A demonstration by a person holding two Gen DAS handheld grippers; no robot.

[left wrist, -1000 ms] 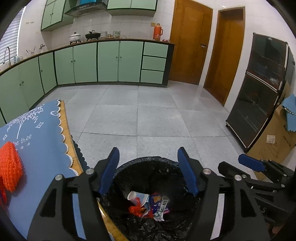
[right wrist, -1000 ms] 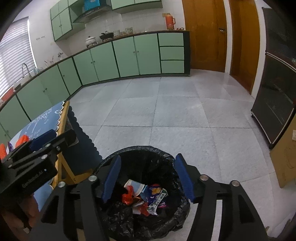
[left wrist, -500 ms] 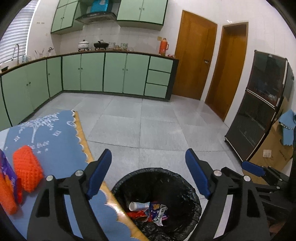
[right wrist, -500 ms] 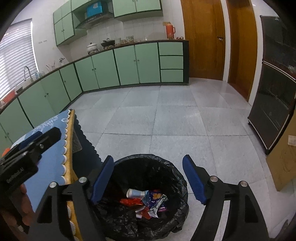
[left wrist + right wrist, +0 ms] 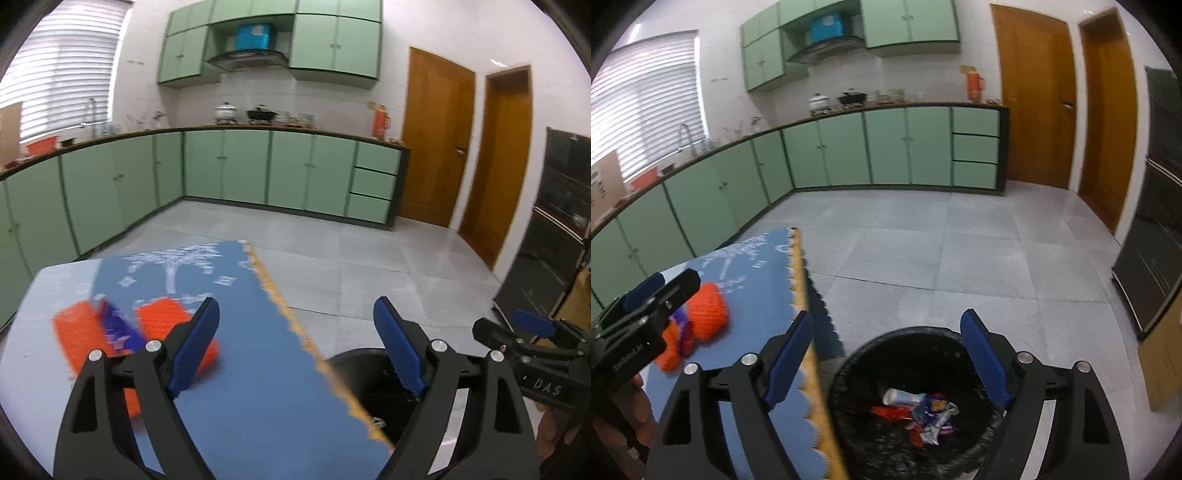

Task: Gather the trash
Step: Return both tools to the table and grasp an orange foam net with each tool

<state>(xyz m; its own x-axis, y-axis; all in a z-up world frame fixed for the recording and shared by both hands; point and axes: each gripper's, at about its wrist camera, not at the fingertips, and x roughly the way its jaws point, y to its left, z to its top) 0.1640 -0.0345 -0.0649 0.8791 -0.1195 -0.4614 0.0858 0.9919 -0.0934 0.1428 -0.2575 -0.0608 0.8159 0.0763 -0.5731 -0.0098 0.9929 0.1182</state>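
A black-lined trash bin [image 5: 905, 435] stands on the floor beside the table; it holds a crushed cup and several wrappers [image 5: 923, 408]. Its rim shows in the left wrist view [image 5: 369, 373]. My right gripper [image 5: 886, 356] is open and empty above the bin. My left gripper [image 5: 297, 347] is open and empty over the blue tablecloth [image 5: 258, 387]. Orange net sleeves [image 5: 74, 332] and a purple wrapper [image 5: 118, 328] lie on the table, left of the left gripper; they also show in the right wrist view [image 5: 707, 314].
The table's scalloped cloth edge [image 5: 801, 295] runs next to the bin. Green kitchen cabinets [image 5: 240, 170] line the far walls. A dark glass cabinet [image 5: 1156, 240] and a cardboard box [image 5: 1163, 362] stand at the right.
Both grippers have risen and swung left, from over the bin toward the table. The left gripper now looks over the tablecloth, with the orange sleeves and purple wrapper in view.
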